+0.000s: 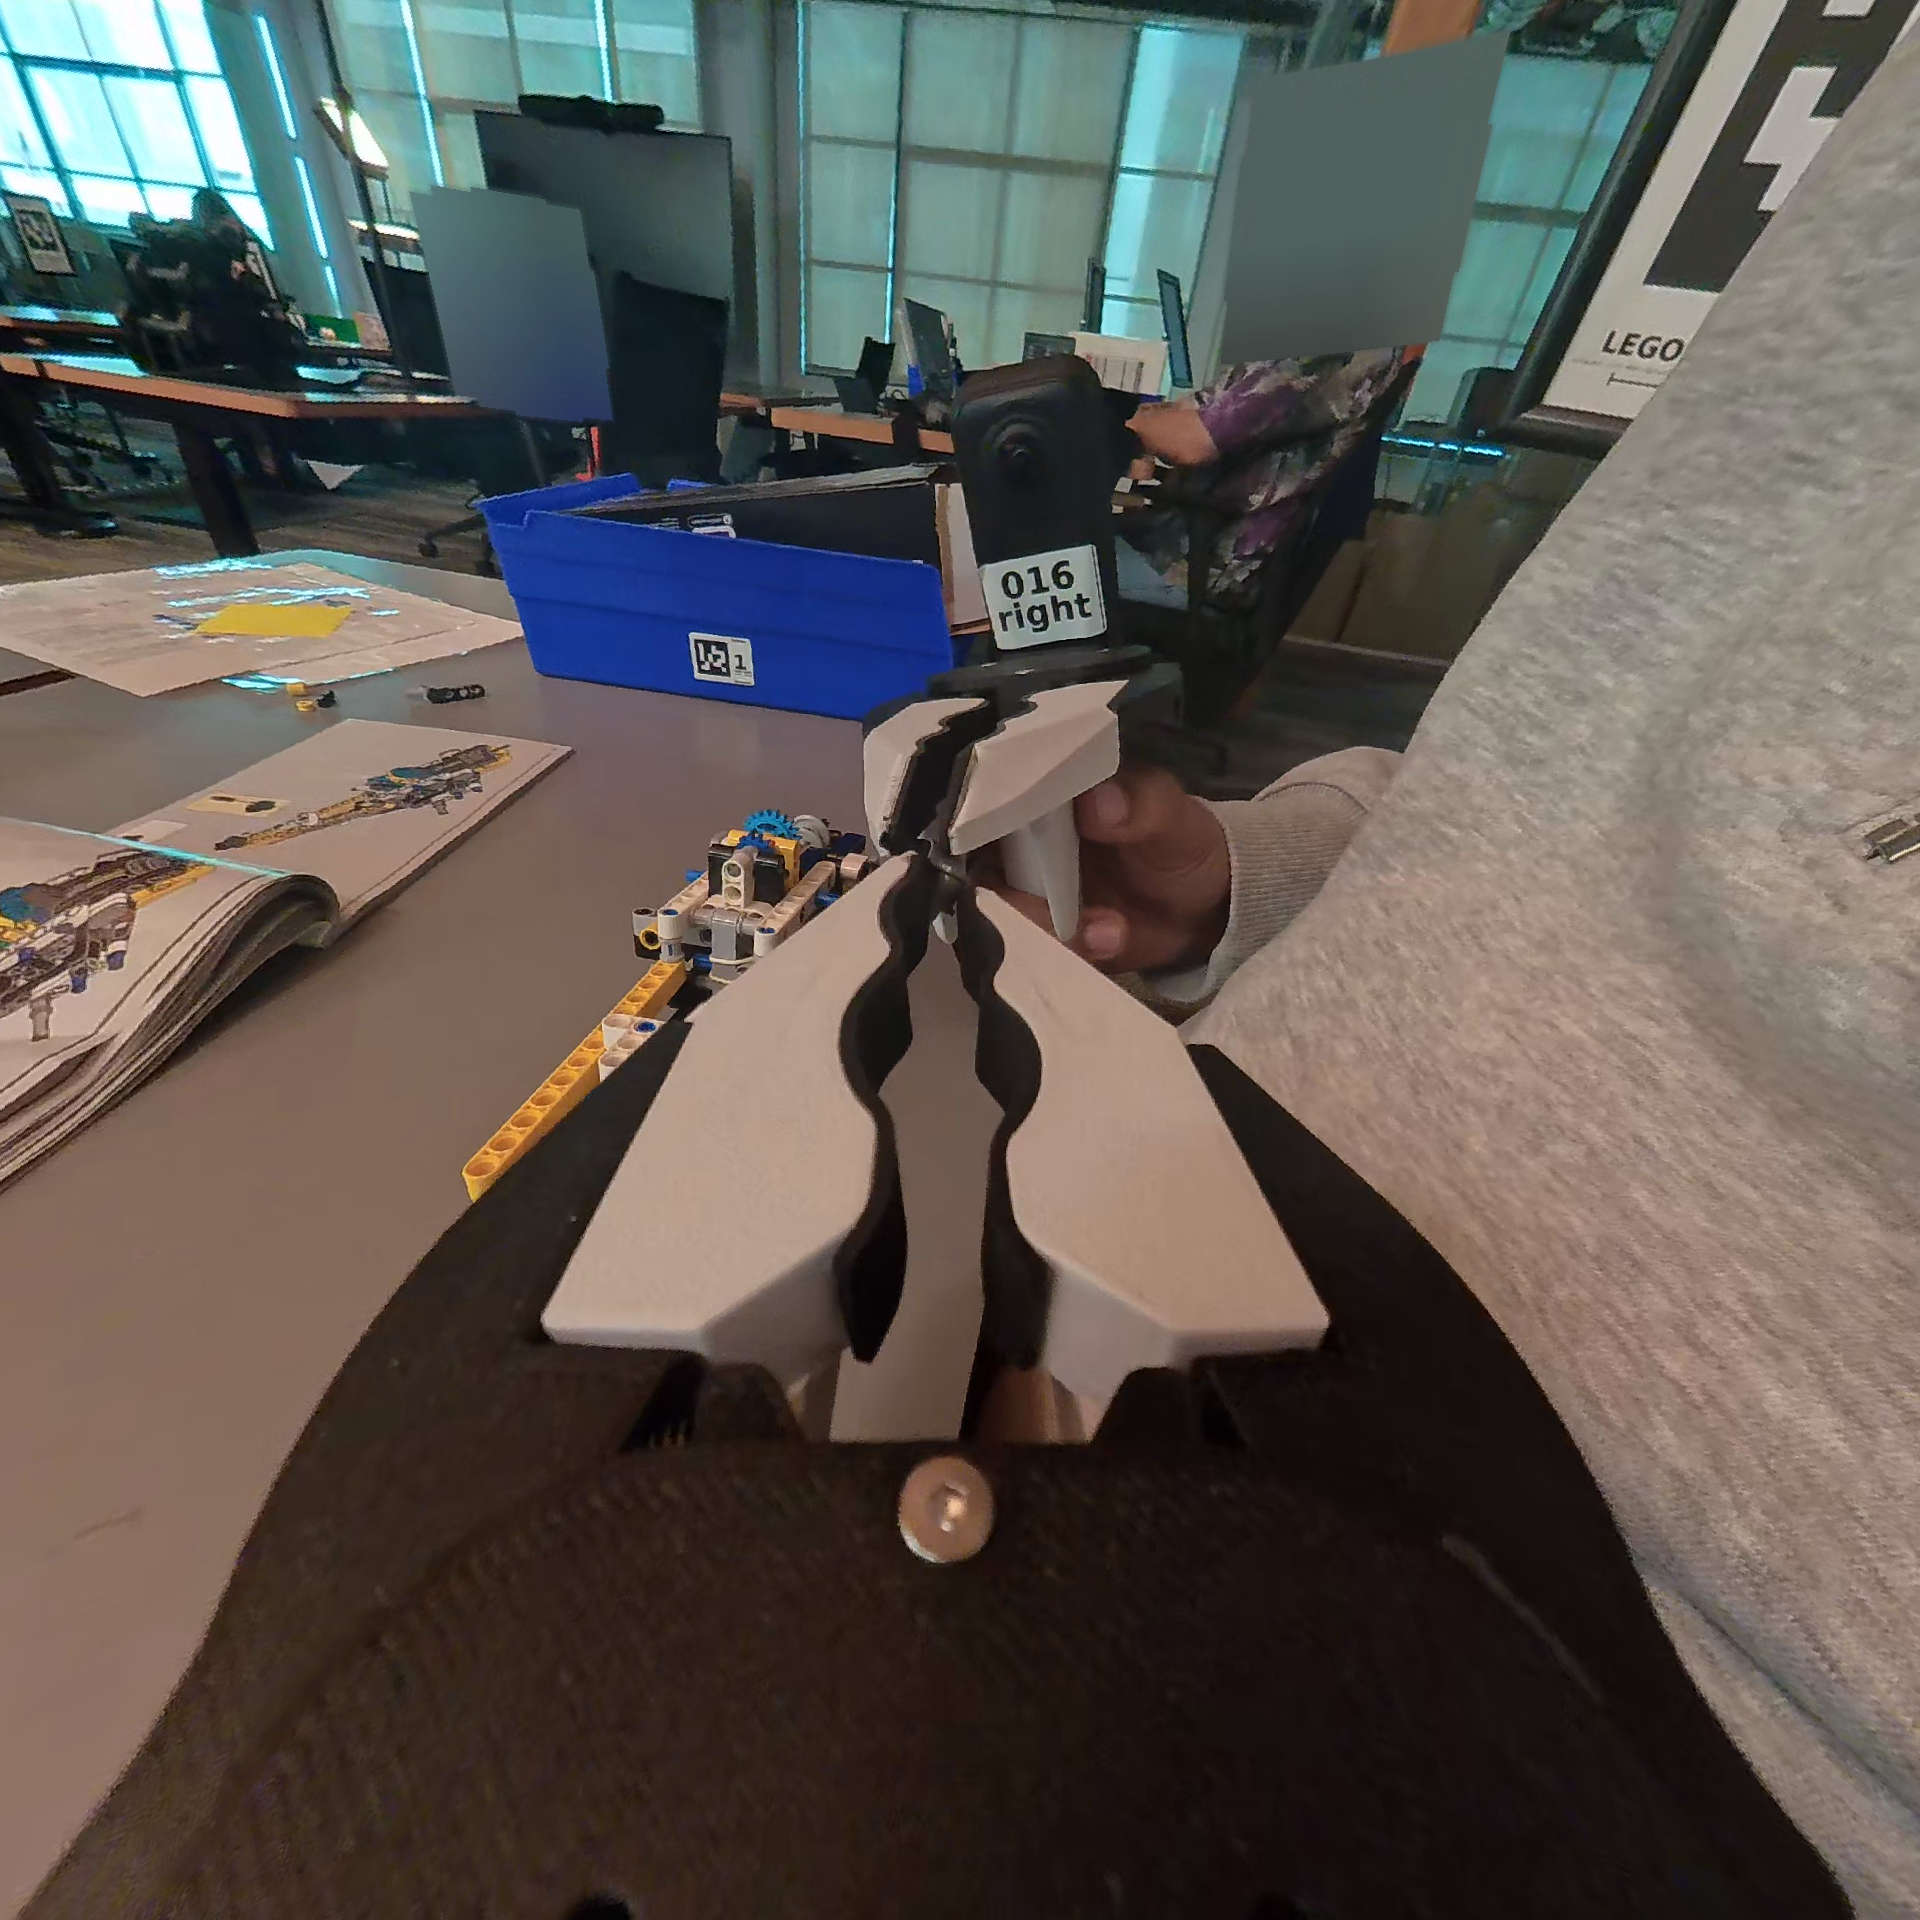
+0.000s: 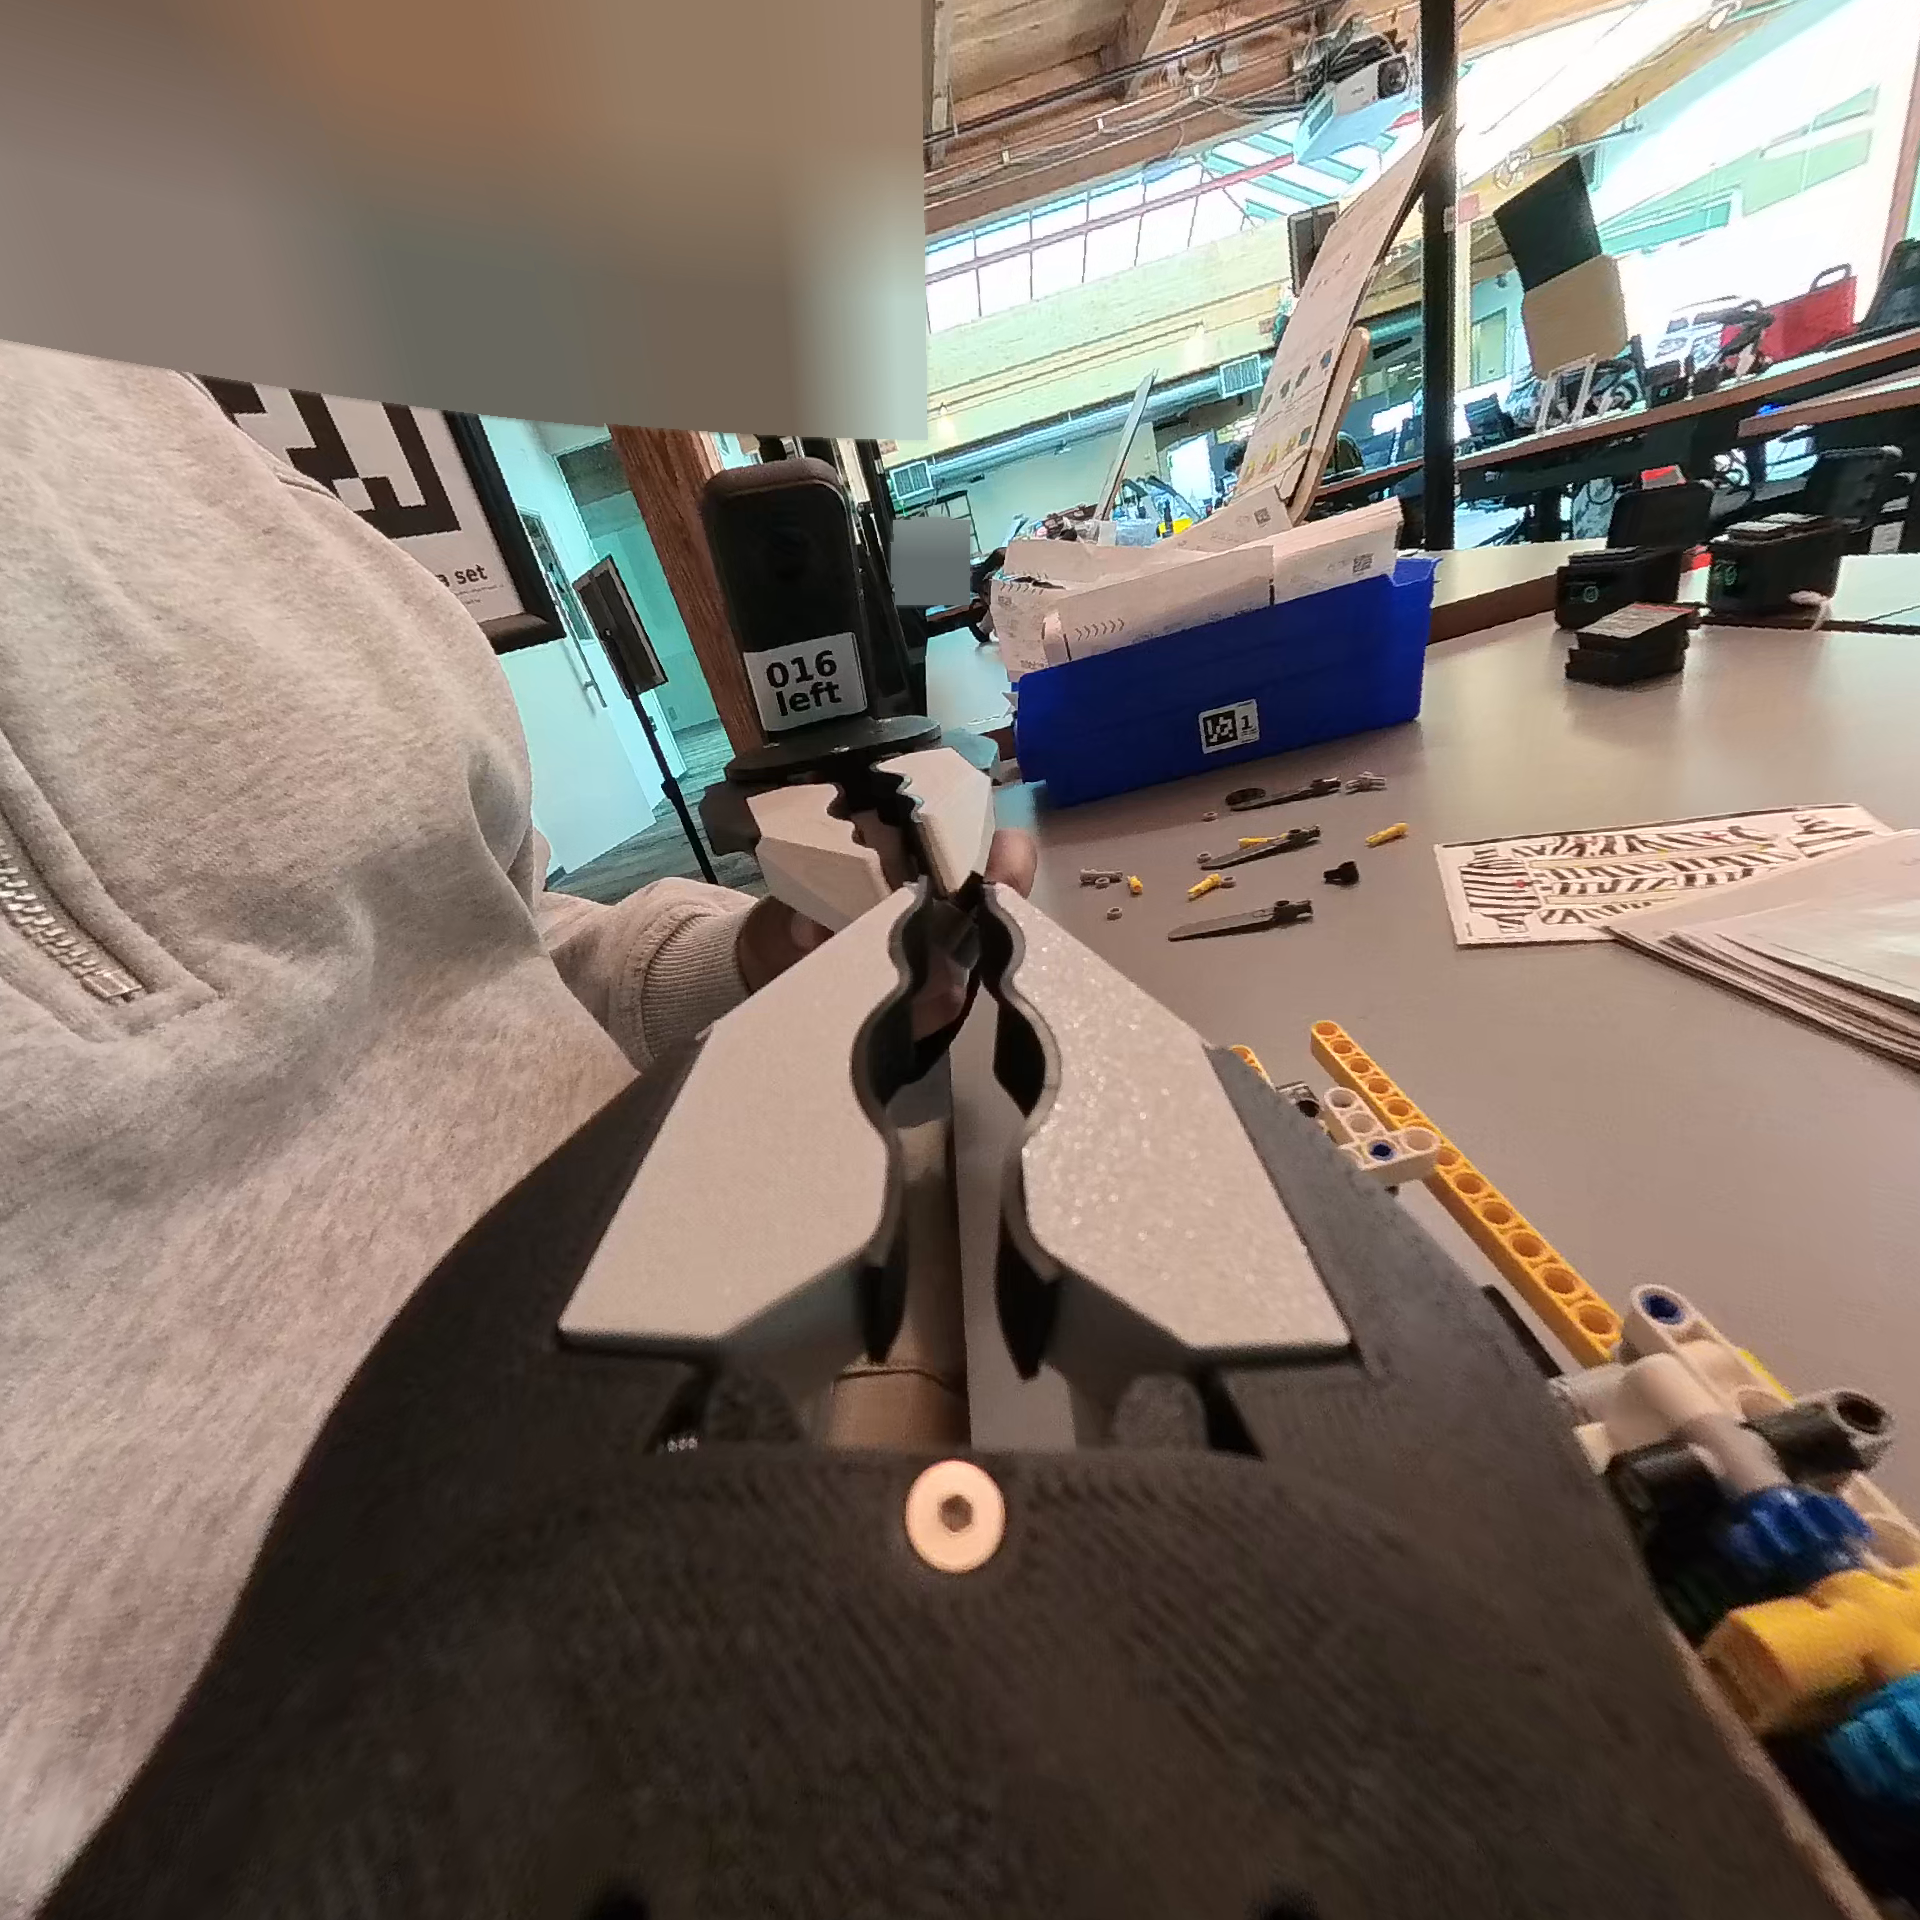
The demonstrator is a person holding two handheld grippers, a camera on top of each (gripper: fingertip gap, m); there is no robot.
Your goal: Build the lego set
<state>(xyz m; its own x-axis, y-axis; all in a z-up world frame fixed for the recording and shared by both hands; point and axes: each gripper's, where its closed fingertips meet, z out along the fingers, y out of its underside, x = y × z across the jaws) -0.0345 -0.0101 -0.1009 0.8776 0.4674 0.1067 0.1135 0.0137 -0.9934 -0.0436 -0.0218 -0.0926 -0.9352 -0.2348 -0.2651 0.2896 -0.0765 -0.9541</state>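
My left gripper (image 1: 933, 875) and right gripper (image 2: 951, 896) are raised above the grey table and meet tip to tip in front of the person's grey sweater. Both have their jaws nearly closed around a small dark Lego piece (image 2: 956, 935), mostly hidden between the fingertips. The right gripper also shows in the left wrist view (image 1: 932, 847), and the left gripper in the right wrist view (image 2: 930, 883). The partly built Lego model (image 1: 748, 894), with a long yellow beam (image 1: 571, 1081), lies on the table just below; it also shows in the right wrist view (image 2: 1704, 1455).
An open instruction book (image 1: 156, 935) lies left of the model. A blue bin (image 1: 727, 613) stands at the back. Loose small pieces (image 2: 1247, 862) and a sticker sheet (image 2: 1642, 873) lie on the table (image 2: 1558, 1039). Paper sheets (image 1: 239, 623) lie far left. Both grippers' tips are close together, under 4 cm apart.
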